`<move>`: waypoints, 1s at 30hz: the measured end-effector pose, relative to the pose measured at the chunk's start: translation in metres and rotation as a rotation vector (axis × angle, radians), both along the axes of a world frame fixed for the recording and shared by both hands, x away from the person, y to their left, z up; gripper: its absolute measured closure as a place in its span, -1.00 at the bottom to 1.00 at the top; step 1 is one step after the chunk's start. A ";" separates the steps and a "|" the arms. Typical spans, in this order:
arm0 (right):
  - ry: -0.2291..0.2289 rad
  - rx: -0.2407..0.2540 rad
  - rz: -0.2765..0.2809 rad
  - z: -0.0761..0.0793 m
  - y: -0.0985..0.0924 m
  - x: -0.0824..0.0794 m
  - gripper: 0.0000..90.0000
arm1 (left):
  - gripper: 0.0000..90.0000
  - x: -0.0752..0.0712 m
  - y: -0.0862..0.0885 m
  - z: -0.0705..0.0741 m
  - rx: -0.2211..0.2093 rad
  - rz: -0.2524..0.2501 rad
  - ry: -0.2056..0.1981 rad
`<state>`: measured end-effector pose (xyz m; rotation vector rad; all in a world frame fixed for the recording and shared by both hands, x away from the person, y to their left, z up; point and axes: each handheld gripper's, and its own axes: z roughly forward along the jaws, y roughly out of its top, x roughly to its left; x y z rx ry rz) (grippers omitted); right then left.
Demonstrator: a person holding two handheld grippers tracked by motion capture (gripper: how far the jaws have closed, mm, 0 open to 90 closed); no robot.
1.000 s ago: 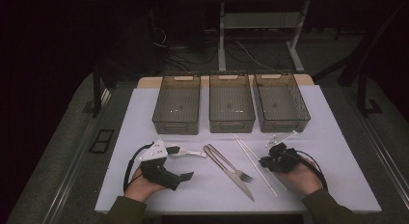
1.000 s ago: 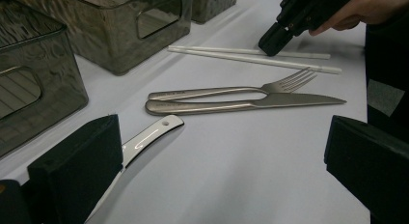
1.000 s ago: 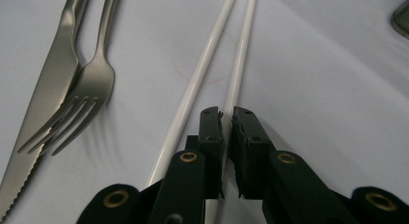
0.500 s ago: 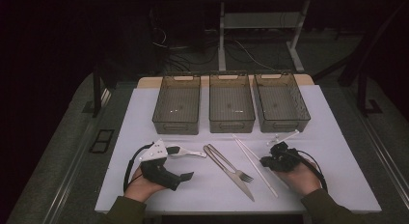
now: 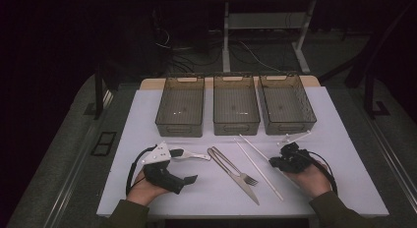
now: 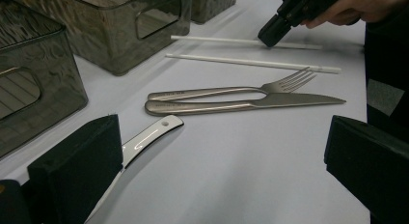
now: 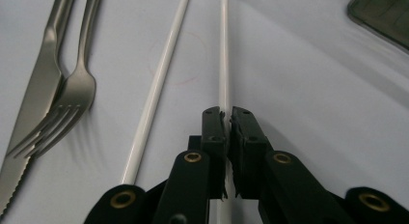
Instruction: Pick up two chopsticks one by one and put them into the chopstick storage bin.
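Tabletop (image 5: 147,115): white, carrying everything.
Bins (image 5: 236,105): three smoky ones sitting well beyond both sets of jaws.
Left gripper (image 6: 222,156): jaws standing wide apart, gripping nothing; white spoon (image 6: 144,142) lying beside its left jaw, knife (image 6: 241,105) and fork (image 6: 231,91) ahead.
Right gripper (image 7: 225,119): jaws pinching closed on a white chopstick (image 7: 224,50).
Second chopstick (image 7: 154,93): lying just left of those jaws.

Three bins (image 5: 180,107), two chopsticks (image 5: 259,164), one fork (image 5: 231,166), knife (image 5: 241,181), spoon (image 5: 189,154).
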<state>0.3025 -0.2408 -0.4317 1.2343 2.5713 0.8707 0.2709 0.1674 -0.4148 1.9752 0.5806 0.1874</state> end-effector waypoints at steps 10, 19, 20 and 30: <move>0.009 0.063 0.006 0.007 -0.007 -0.001 0.89 | -1.00 0.000 0.000 0.000 -0.003 0.000 0.000; -0.020 0.109 0.015 0.018 -0.011 -0.002 0.89 | -1.00 0.000 0.001 0.000 -0.001 -0.001 -0.002; -0.018 0.118 0.015 0.019 -0.011 -0.002 0.89 | -1.00 0.000 0.001 0.000 0.001 -0.001 -0.002; -0.033 0.153 0.022 0.032 -0.008 0.008 0.88 | -1.00 0.001 0.001 0.000 0.000 0.005 0.004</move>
